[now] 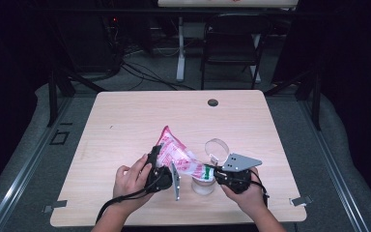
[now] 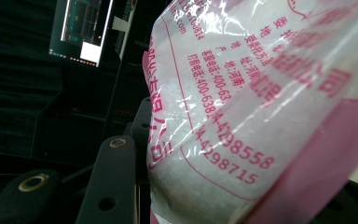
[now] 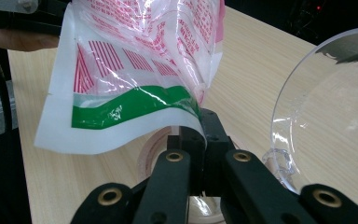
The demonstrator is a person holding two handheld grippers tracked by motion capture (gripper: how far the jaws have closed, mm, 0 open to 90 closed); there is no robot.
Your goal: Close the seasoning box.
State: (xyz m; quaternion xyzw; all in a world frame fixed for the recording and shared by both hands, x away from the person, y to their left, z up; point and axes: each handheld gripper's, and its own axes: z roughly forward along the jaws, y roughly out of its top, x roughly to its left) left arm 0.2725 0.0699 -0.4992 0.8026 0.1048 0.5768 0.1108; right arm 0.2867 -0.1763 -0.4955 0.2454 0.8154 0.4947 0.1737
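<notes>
A pink-and-white plastic bag (image 1: 176,152) of white granules hangs tilted over the table's near middle. My left gripper (image 1: 158,164) is shut on its fuller upper part; in the left gripper view the bag (image 2: 261,116) bulges past one black finger (image 2: 114,177) and hides the other. At the lower end, my right gripper (image 1: 216,173) is shut on the edge with the green stripe, and its jaws (image 3: 200,135) pinch the bag's (image 3: 135,70) corner. A clear round container (image 1: 204,186) stands under that corner, its hinged clear lid (image 1: 216,145) open and upright behind it (image 3: 326,116).
The light wooden table (image 1: 125,121) has a dark cable hole (image 1: 213,102) near its far edge. A black folding chair (image 1: 232,43) and a white table leg (image 1: 180,48) stand beyond it. Both hands are close to the near edge.
</notes>
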